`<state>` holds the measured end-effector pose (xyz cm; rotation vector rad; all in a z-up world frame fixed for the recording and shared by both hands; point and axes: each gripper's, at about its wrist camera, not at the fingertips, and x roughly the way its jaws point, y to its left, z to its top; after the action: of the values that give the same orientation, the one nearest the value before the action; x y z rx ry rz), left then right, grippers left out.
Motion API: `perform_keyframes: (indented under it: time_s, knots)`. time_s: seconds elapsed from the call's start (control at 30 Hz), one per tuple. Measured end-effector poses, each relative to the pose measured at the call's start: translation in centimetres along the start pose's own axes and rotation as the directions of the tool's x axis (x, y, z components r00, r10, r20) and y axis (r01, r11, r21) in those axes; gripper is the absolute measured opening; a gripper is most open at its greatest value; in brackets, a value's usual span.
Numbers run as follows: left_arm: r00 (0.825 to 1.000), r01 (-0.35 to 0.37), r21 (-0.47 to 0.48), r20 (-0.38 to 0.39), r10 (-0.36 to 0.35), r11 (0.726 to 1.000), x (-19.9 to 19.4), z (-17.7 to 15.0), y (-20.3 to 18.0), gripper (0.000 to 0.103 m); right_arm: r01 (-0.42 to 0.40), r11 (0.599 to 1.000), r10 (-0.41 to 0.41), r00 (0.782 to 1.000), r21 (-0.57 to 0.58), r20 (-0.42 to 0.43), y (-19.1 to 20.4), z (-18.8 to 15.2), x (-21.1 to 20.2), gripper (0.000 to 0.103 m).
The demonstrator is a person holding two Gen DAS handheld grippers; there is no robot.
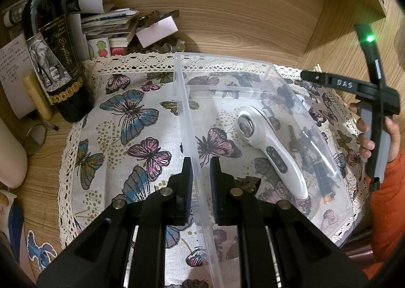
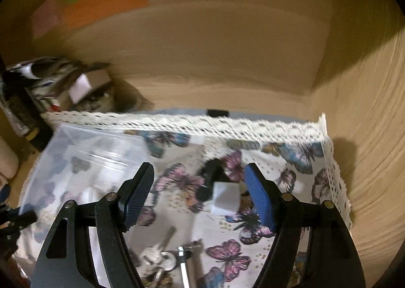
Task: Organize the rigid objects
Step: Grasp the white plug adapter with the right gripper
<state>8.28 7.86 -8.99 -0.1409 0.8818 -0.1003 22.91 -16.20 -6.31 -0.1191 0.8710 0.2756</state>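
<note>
A clear plastic box [image 1: 311, 121] stands on a butterfly cloth [image 1: 131, 116]. In it lie a white handheld device [image 1: 273, 151], a dark pen-like item [image 1: 321, 176] and a dark clip [image 1: 249, 183]. My left gripper [image 1: 201, 176] straddles the box's left wall, its pads close on either side; whether they touch it I cannot tell. My right gripper [image 2: 200, 194] is open and empty above the cloth [image 2: 265, 151], right of the box [image 2: 83, 159]. A white cube [image 2: 226, 198] lies between its fingers, with a black object [image 2: 211, 179] behind and a key bunch [image 2: 162, 257] nearer. The right view is blurred.
A dark wine bottle [image 1: 54, 60] stands at the left with a gold tube [image 1: 38, 95] and a paper stack [image 1: 106, 22] behind. Wooden walls [image 1: 253, 22] close in the back and right. The right gripper handle [image 1: 377, 121] and hand show at the right edge.
</note>
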Motion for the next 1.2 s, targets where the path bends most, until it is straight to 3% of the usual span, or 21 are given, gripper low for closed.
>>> perform_keyframes:
  time_s: [0.13, 0.2, 0.4, 0.6, 0.87, 1.2]
  knots:
    - [1.0, -0.001, 0.001, 0.0, 0.001, 1.0, 0.0, -0.1, 0.0, 0.012, 0.005, 1.0, -0.004, 0.999, 0.024, -0.054, -1.2, -0.7, 1.5, 0.066]
    - [1.0, -0.003, 0.002, 0.0, 0.003, 1.0, -0.1, -0.1, 0.0, 0.012, -0.007, 0.999, 0.01, 0.996, 0.037, -0.09, -1.8, -1.1, 2.2, 0.053]
    - [1.0, -0.006, 0.002, 0.0, 0.006, 1.0, -0.1, -0.1, -0.1, 0.012, -0.017, 0.999, 0.025, 0.987, 0.046, -0.161, -2.6, -1.9, 4.0, 0.027]
    - [1.0, -0.005, 0.003, -0.001, 0.005, 1.0, -0.1, -0.1, -0.1, 0.012, -0.022, 0.999, 0.027, 0.99, 0.038, -0.141, -2.6, -2.2, 3.2, 0.026]
    - [1.0, -0.01, 0.008, 0.001, 0.009, 1.0, -0.1, -0.2, -0.2, 0.012, -0.047, 0.999, 0.048, 0.999, 0.026, -0.024, -2.1, -1.7, -1.7, 0.026]
    - [1.0, -0.011, 0.007, 0.002, 0.011, 1.0, -0.1, -0.1, -0.2, 0.012, -0.118, 0.988, 0.128, 0.987, -0.095, 0.099, 2.5, -0.6, -6.7, 0.026]
